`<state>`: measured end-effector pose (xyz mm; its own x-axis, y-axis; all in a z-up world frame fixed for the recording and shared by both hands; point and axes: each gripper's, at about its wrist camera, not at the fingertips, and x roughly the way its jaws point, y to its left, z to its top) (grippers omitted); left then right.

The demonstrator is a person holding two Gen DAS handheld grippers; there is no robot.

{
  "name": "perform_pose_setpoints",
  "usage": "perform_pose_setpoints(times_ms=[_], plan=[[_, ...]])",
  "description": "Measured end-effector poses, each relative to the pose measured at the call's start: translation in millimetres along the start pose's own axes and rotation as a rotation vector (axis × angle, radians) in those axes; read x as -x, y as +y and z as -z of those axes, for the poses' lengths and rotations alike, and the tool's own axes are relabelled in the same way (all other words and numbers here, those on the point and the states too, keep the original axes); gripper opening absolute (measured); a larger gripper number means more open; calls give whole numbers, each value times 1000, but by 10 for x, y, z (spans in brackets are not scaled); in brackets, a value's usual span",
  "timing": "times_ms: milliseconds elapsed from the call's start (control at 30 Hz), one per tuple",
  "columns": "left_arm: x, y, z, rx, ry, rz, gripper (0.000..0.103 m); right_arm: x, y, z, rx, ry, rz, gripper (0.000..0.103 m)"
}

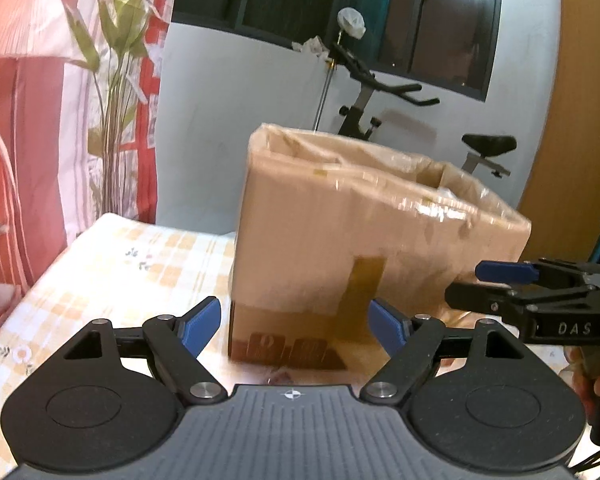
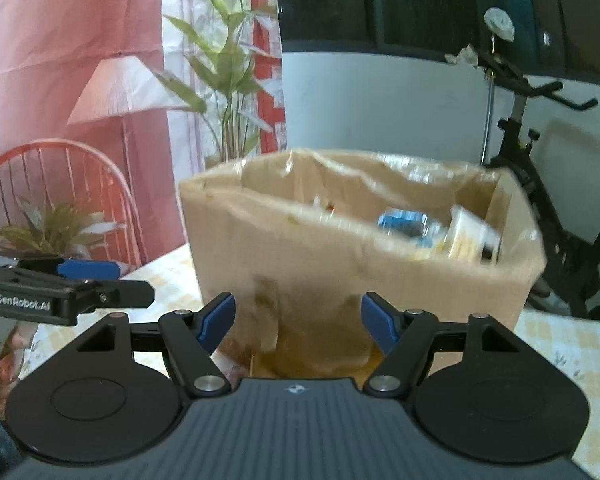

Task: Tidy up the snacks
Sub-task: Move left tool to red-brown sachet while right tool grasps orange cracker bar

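Right wrist view shows the cardboard box [image 2: 356, 248] standing open-topped on the checked tablecloth [image 2: 572, 344], dead ahead at twelve o'clock; snack packets [image 2: 436, 232] lie inside toward two o'clock, blurred. The right gripper [image 2: 298, 322] has its jaws apart and empty; so has the left gripper [image 1: 294, 326], the box just beyond it. I judge the packets light, crinkly and slippery, easily crushed, so pinch each by an edge or seam; the plastic-lined box walls look stiff enough to steady.

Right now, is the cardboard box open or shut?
Open. The cardboard box has no lid or flaps across its top; the right wrist view shows packets inside.
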<state>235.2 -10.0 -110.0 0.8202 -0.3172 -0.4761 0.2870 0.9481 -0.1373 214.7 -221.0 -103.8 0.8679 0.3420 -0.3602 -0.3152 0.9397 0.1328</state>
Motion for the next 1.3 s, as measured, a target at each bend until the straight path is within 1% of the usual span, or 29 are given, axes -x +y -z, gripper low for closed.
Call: perform_pose_setpoints(times_ms=[167, 300, 533, 667, 800, 867, 1100, 1233, 1300], plan=[[-99, 40, 161, 2, 47, -8, 82, -69, 15, 321, -11, 58, -5, 73], [-198, 97, 287, 5, 80, -13, 82, -154, 41, 539, 8, 118, -12, 73], [-314, 181, 438, 35, 107, -22, 82, -334, 54, 760, -3, 204, -64, 73], [-312, 221, 524, 40, 115, -28, 82, -473, 115, 876, 18, 249, -68, 73], [-301, 271, 551, 54, 118, -39, 82, -611, 97, 897, 7, 255, -46, 73], [-313, 299, 549, 60, 118, -47, 82, -678, 103, 876, 5, 249, -49, 73], [-399, 382, 518, 73, 140, -72, 82, -889, 222, 810, 93, 248, -116, 73], [-398, 372, 542, 79, 153, -72, 82, -1019, 223, 828, 74, 294, -173, 73], [-390, 362, 561, 75, 158, -67, 82, -1016, 178, 830, 27, 306, -184, 73]])
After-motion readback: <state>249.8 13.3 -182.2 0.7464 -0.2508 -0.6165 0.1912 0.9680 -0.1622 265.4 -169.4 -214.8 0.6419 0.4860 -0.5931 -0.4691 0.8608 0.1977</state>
